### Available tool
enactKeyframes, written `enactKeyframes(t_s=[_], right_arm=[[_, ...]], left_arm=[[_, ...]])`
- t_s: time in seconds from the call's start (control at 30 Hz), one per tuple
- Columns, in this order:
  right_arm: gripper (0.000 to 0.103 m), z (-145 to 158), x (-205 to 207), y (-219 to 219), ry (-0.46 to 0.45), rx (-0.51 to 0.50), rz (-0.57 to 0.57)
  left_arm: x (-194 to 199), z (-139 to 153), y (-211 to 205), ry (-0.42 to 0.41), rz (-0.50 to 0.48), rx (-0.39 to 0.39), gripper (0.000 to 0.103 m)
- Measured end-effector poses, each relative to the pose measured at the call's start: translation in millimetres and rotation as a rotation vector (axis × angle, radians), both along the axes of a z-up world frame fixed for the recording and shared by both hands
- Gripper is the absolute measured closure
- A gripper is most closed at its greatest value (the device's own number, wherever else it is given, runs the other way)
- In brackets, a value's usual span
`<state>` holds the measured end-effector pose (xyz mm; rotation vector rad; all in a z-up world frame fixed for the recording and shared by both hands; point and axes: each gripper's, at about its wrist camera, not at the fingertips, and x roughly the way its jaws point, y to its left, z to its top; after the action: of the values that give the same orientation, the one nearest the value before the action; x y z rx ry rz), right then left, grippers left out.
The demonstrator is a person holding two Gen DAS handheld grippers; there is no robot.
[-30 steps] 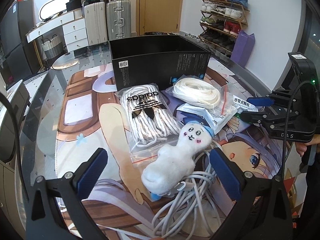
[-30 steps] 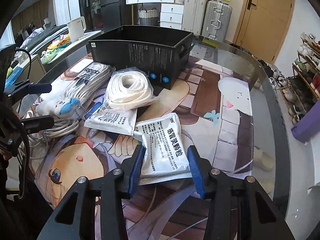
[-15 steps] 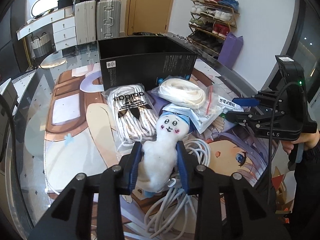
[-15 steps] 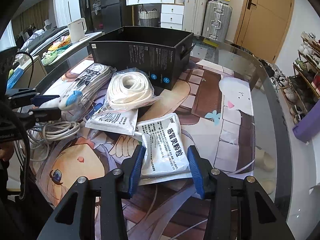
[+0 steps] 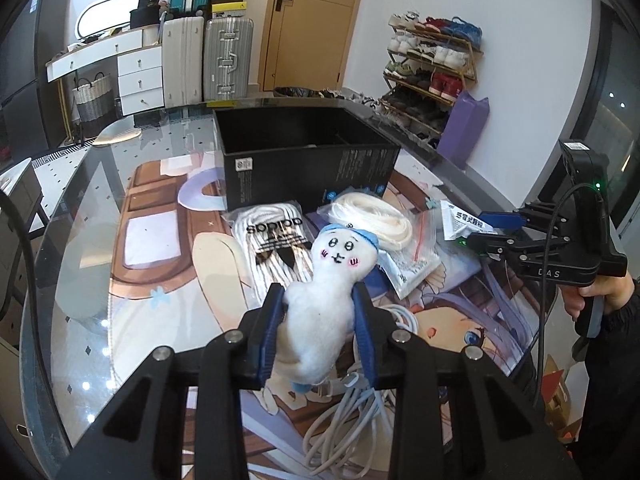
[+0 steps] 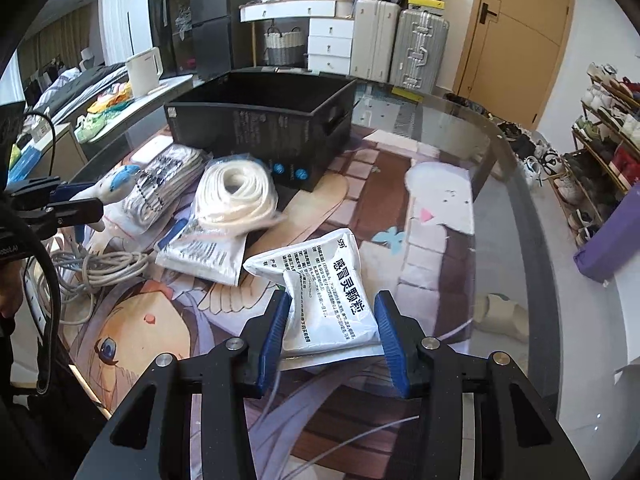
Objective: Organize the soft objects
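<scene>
White fuzzy plush doll (image 5: 324,312), blue cap, clamped in left gripper (image 5: 320,336); one white sachet (image 6: 332,300) pinched in right gripper (image 6: 332,336); one black box (image 5: 304,160) at twelve o'clock.

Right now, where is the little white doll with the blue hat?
In the left wrist view the white doll sits squeezed between the left tongs, lifted above the grey cable bundle, with the striped sock pack and black box beyond it.

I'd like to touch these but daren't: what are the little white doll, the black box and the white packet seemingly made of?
The doll looks like fuzzy plush fabric: its nap is matted and it dents between the left gripper pads. The black box seems matt printed cardboard, with thin straight walls. The white packet in the right gripper looks like glossy plastic or foil film, creased and shiny.
</scene>
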<state>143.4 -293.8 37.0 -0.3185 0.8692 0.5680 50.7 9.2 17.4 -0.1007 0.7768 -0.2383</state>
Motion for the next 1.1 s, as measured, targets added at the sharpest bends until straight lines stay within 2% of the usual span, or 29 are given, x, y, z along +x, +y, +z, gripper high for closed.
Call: enactKeyframes(t_s=[0.6, 1.1], right_arm=[[0.059, 37.9, -4.7, -3.7, -0.096, 0.188, -0.026], [0.059, 59.9, 12.9, 25.4, -0.133, 0.264, 0.022]], left_arm=[[12.0, 23.4, 16.3, -0.096, 0.104, 0.018, 0.071], [46.3, 42.3, 25.8, -0.134, 0.156, 0.016, 0.071]])
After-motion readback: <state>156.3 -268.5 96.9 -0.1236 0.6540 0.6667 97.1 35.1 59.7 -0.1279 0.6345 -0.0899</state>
